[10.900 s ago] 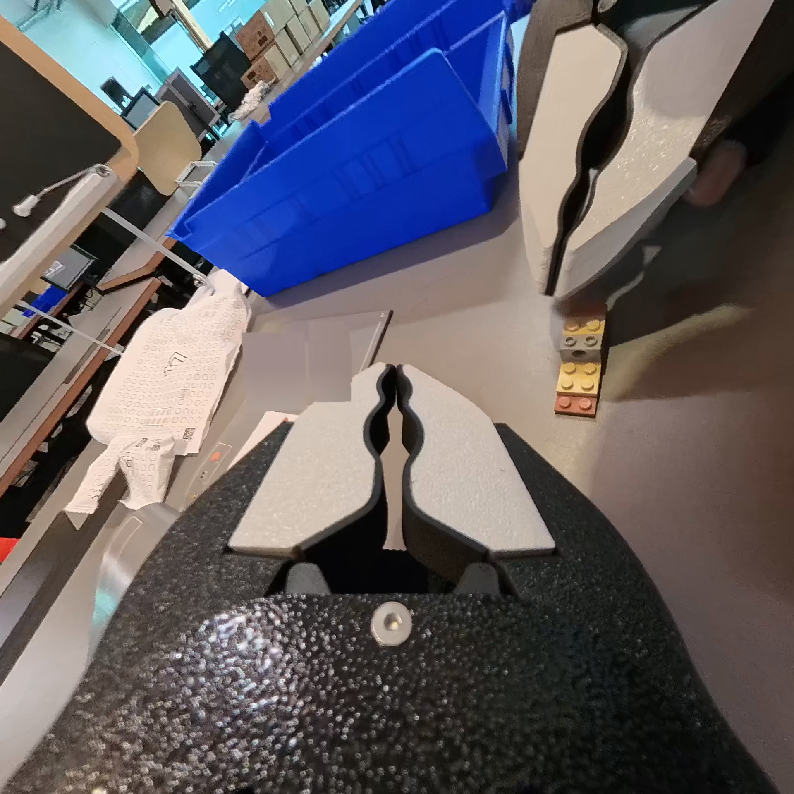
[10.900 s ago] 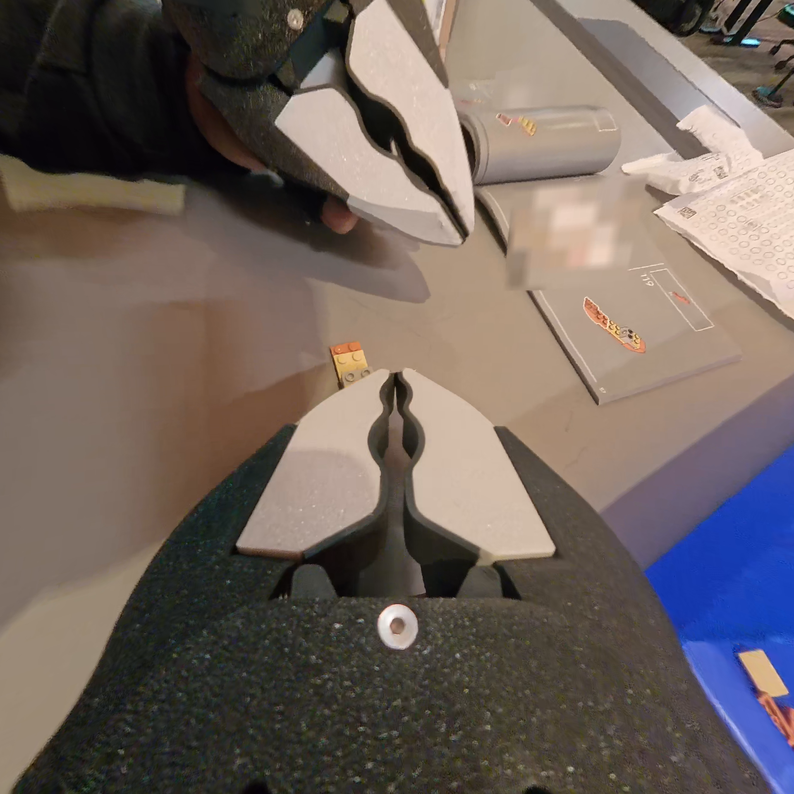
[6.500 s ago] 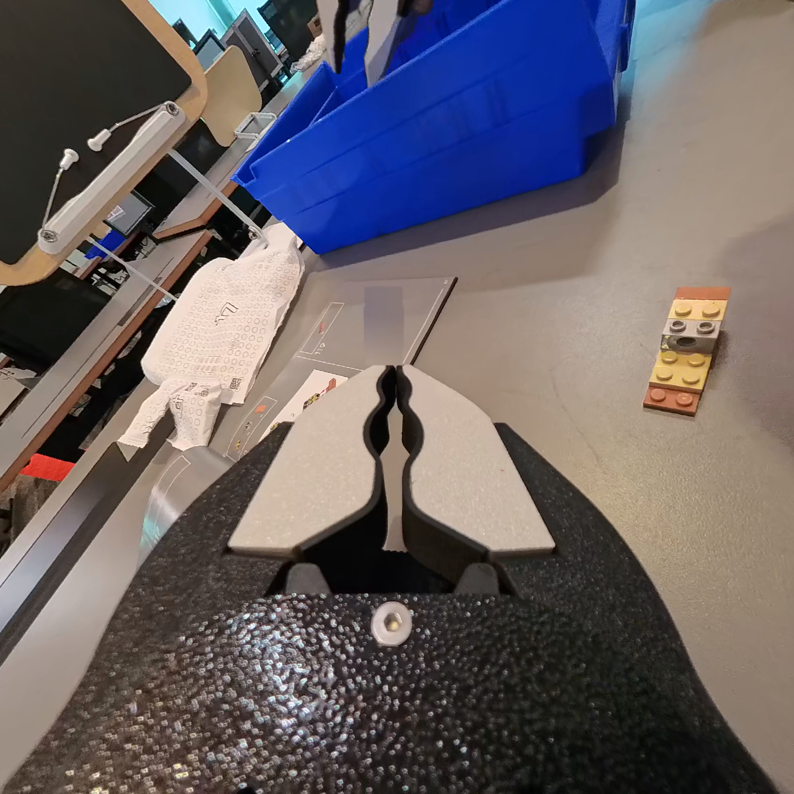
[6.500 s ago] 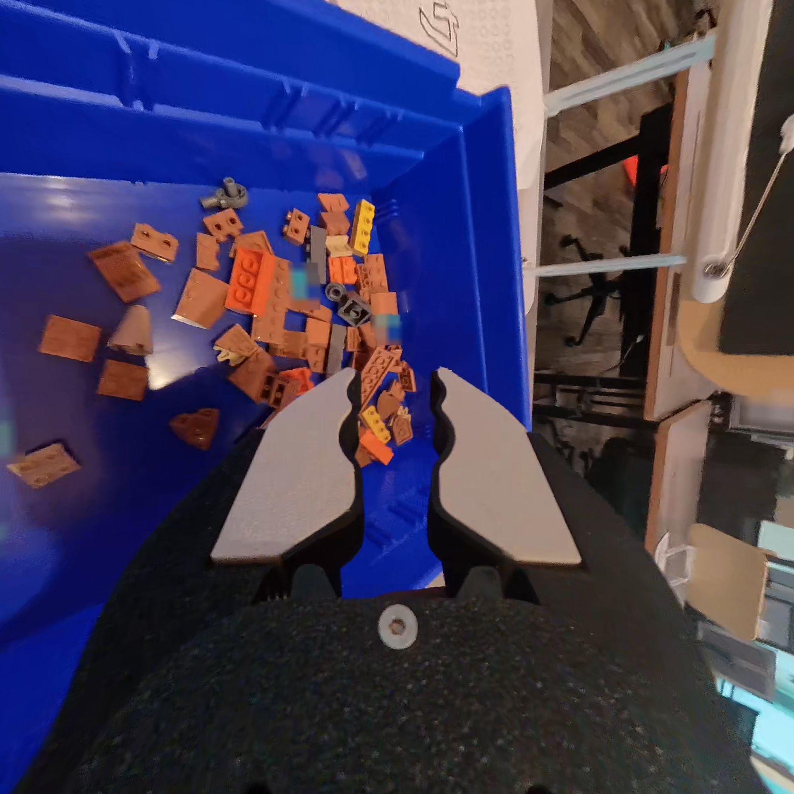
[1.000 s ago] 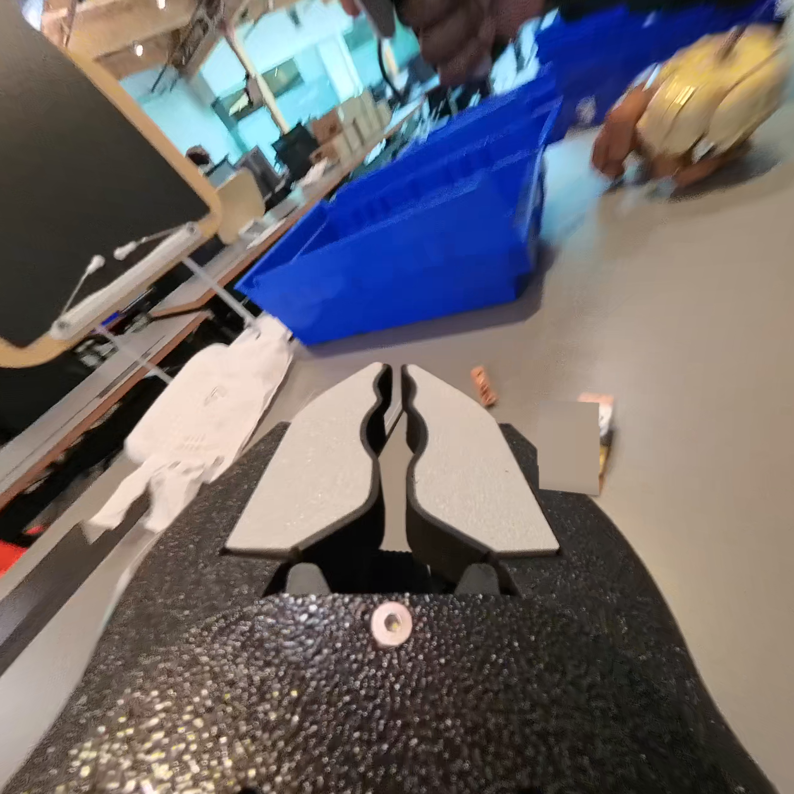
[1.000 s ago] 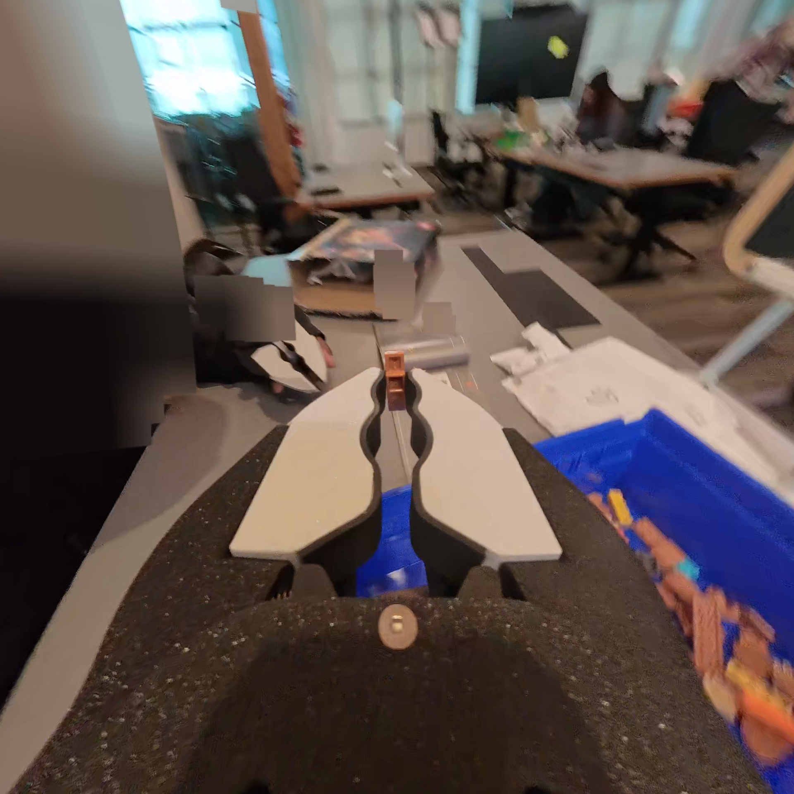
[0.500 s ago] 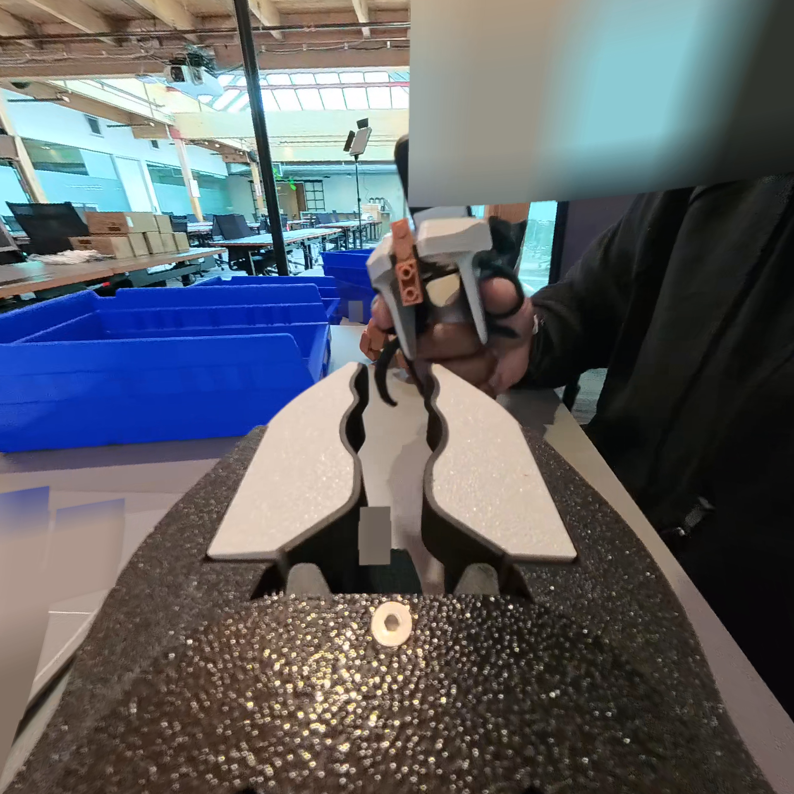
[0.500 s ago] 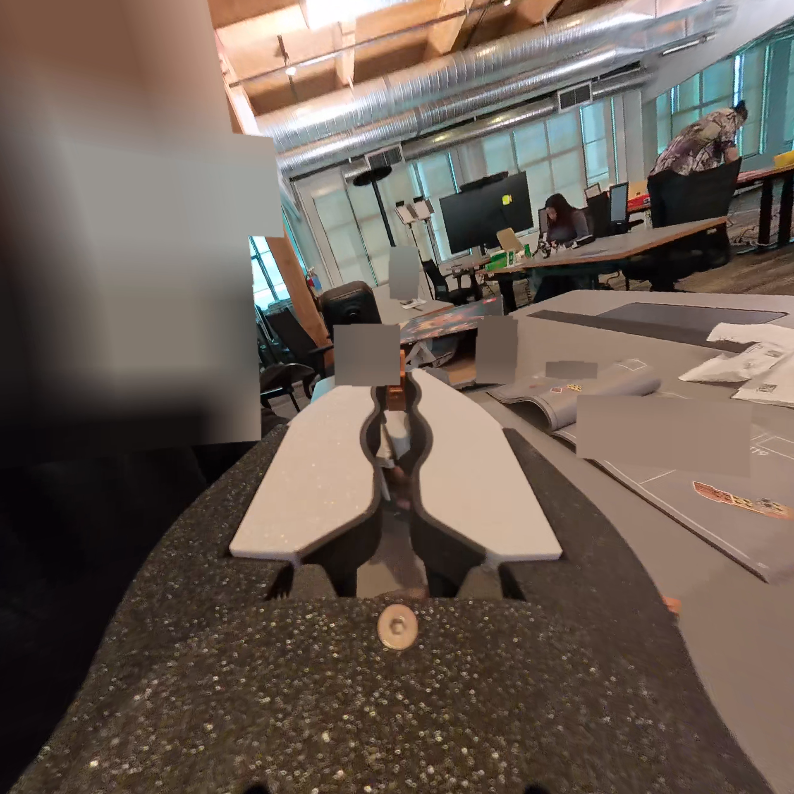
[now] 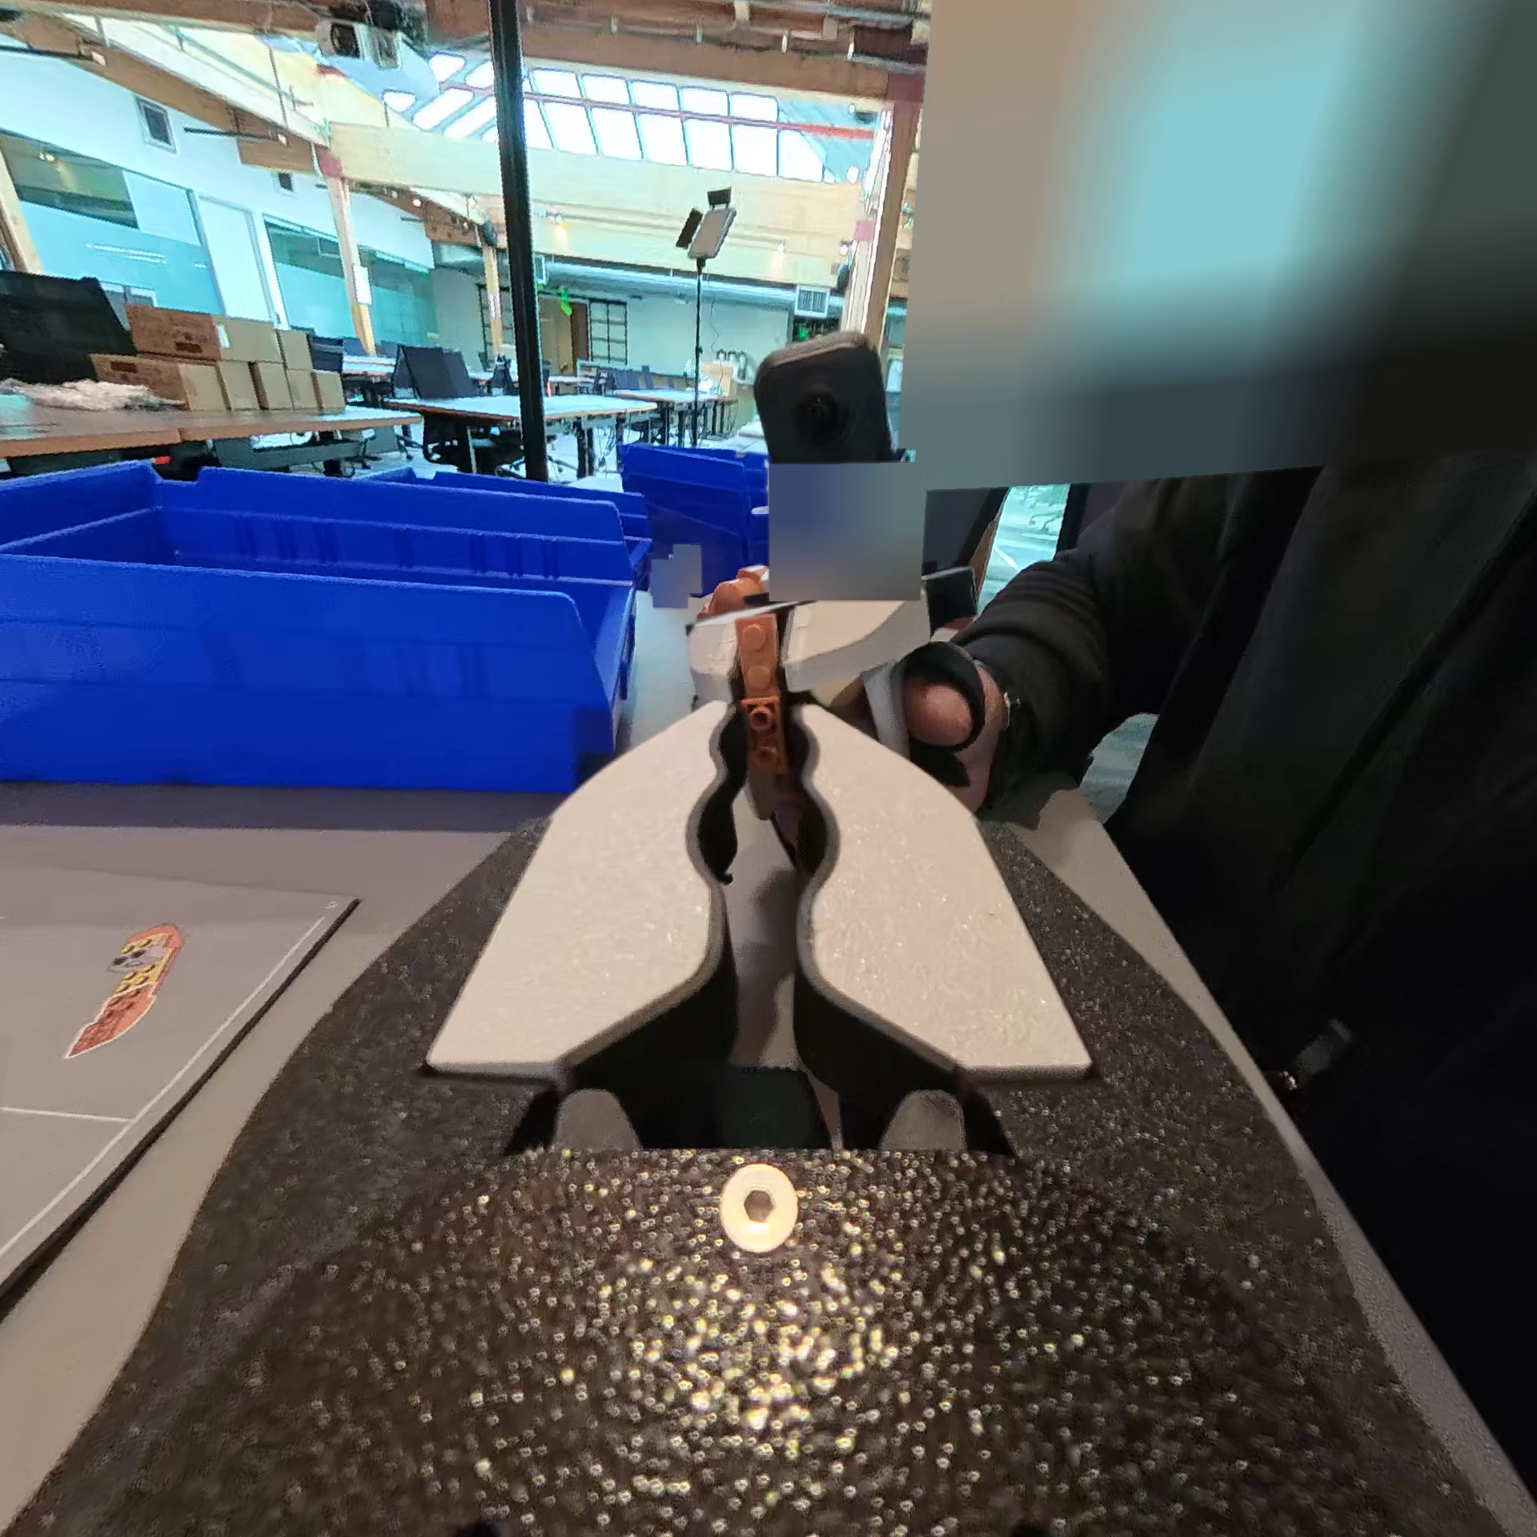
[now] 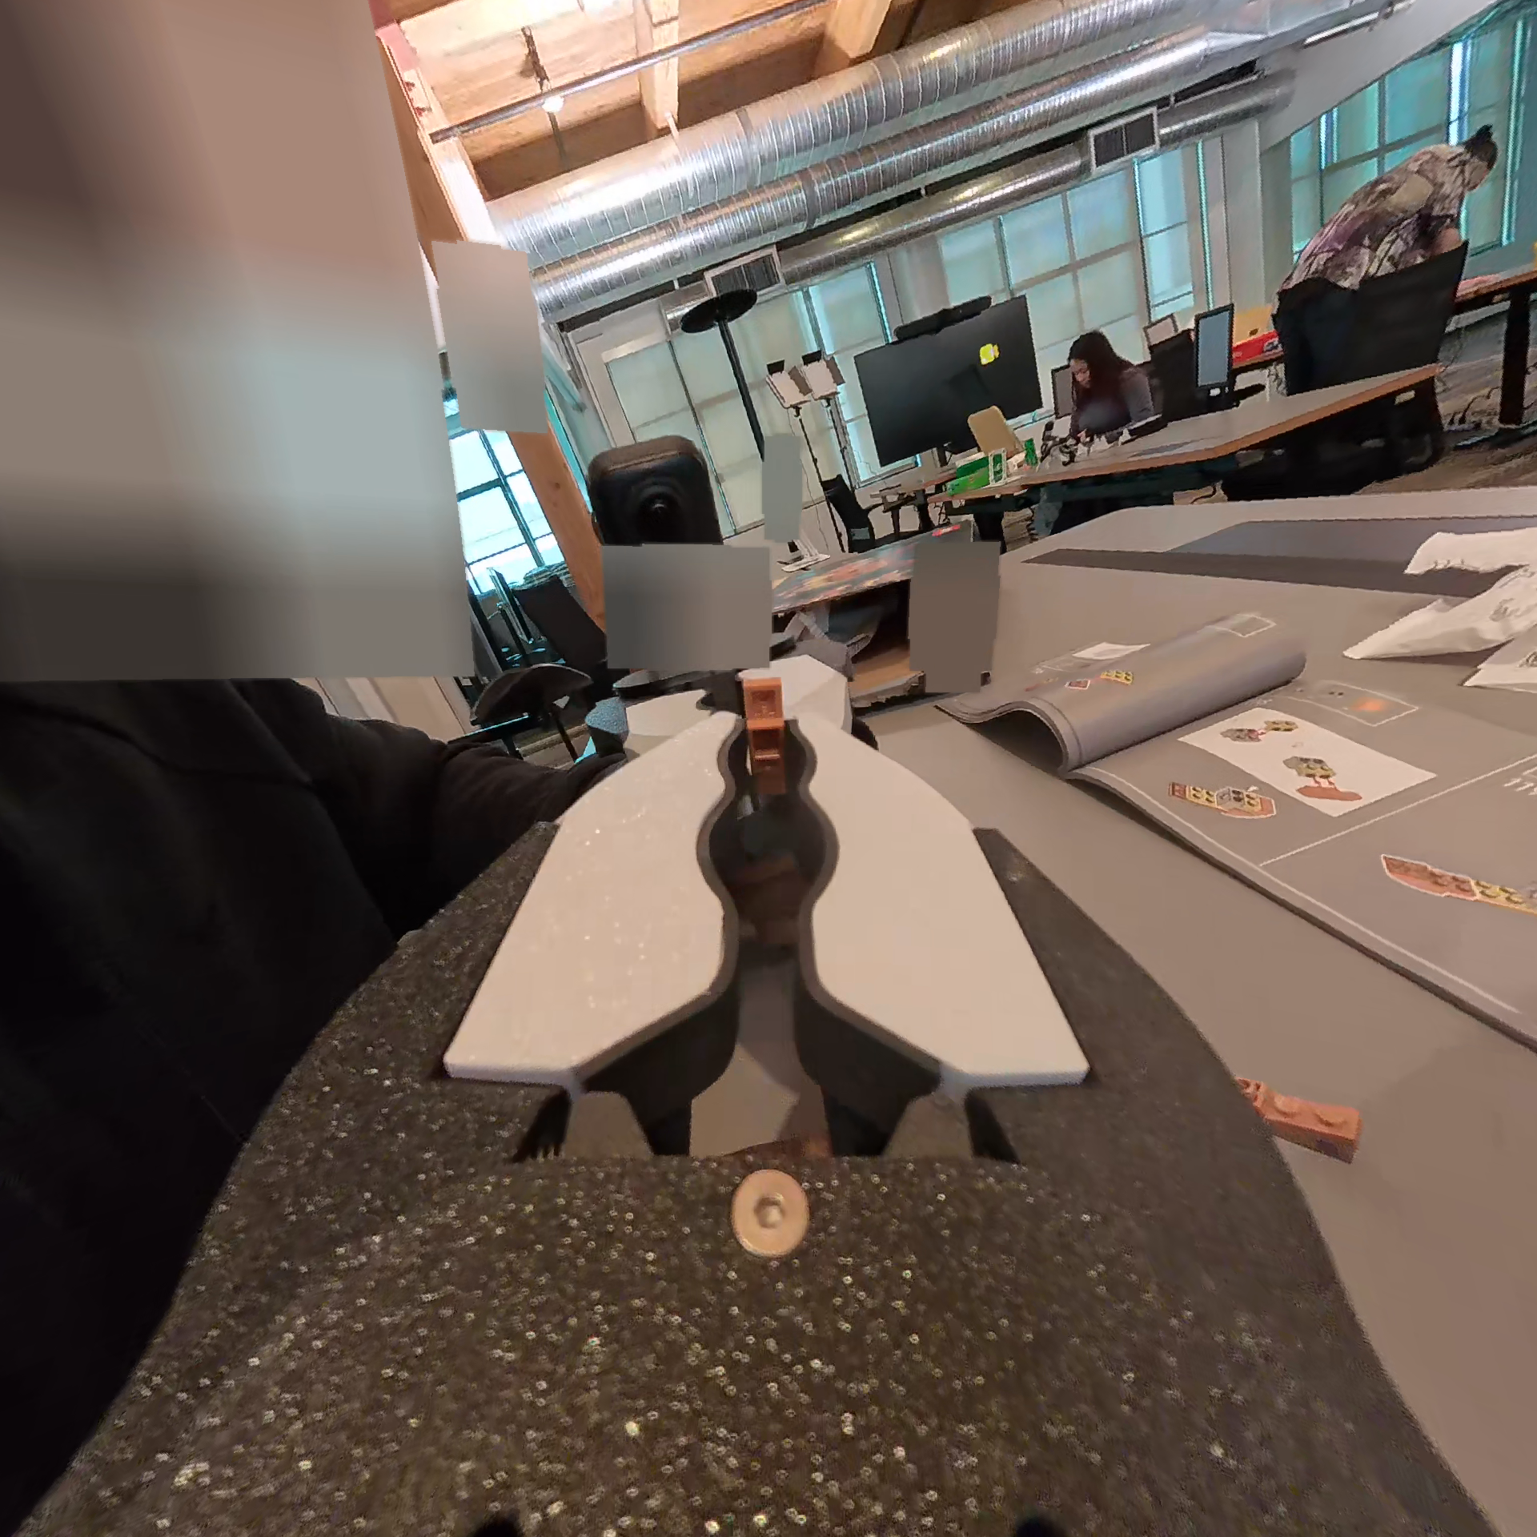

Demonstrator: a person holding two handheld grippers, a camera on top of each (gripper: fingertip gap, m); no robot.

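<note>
My two grippers meet tip to tip above the grey table (image 9: 249, 840). My right gripper (image 10: 767, 732) is shut on a small brown brick (image 10: 765, 732) that stands upright at its fingertips. In the left wrist view the same brown brick (image 9: 761, 732) stands between the fingertips of my left gripper (image 9: 761, 736), whose pads close on its lower end. The right gripper's fingers (image 9: 840, 640) hold its upper part just behind. In the right wrist view the left gripper's fingers (image 10: 815, 694) show right behind the brick.
Blue bins (image 9: 316, 649) stand at the left of the left wrist view. An open instruction booklet (image 10: 1247, 790) lies to the right, also seen in the left wrist view (image 9: 125, 998). A loose brown plate (image 10: 1306, 1119) lies on the table. A person's dark sleeve (image 9: 1164, 632) is close behind. My two grippers' fingertips are within a few centimetres of each other. My left gripper's tips are some 12 centimeters from the loose brown plate (image 10: 1306, 1119).
My left gripper's jaws were wide open half a second ago and have closed onto the brown brick that the right gripper holds. The right gripper has kept its grip throughout.
</note>
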